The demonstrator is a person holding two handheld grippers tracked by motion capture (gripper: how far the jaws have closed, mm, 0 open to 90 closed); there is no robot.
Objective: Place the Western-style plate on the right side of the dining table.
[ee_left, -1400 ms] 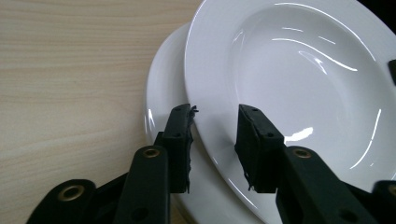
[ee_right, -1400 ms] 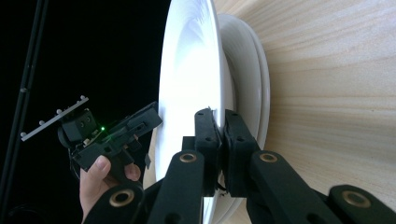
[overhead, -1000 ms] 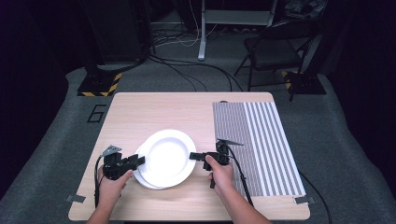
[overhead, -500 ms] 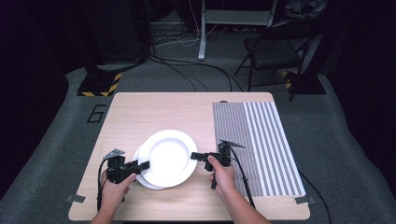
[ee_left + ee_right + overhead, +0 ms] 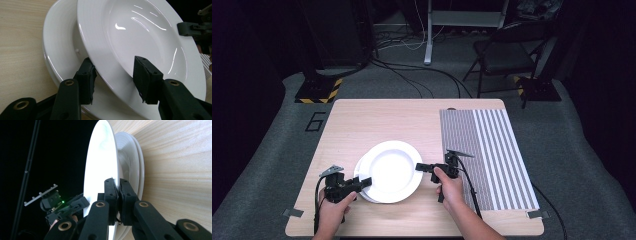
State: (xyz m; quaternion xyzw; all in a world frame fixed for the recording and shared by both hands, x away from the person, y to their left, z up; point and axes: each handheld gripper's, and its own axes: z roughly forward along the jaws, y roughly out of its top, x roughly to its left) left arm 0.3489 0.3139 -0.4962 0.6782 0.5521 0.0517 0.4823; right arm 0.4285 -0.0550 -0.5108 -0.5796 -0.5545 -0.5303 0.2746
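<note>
1. The left gripper [image 5: 364, 182] sits at about 7 o'clock on the wooden table [image 5: 377, 120], its jaws pointing toward 3 o'clock. They stand half-wide around the near rim of the top plate [image 5: 140, 42]: one pad [image 5: 87, 82] is under the rim, the other [image 5: 146, 80] is above it, and a gap shows, so the pads do not press.
2. The top plate [image 5: 392, 169] lies near the table's middle, tilted, on the lower plates [image 5: 362, 187], which peek out at its 8 o'clock edge.
3. The right gripper [image 5: 421, 167] meets the top plate at its 3 o'clock edge. In the right gripper view its jaws are pinched narrow on that rim [image 5: 115, 182], holding it.
4. The striped mat [image 5: 492, 150] covers the table's 3 o'clock side, just beside the right hand [image 5: 449, 187].
</note>
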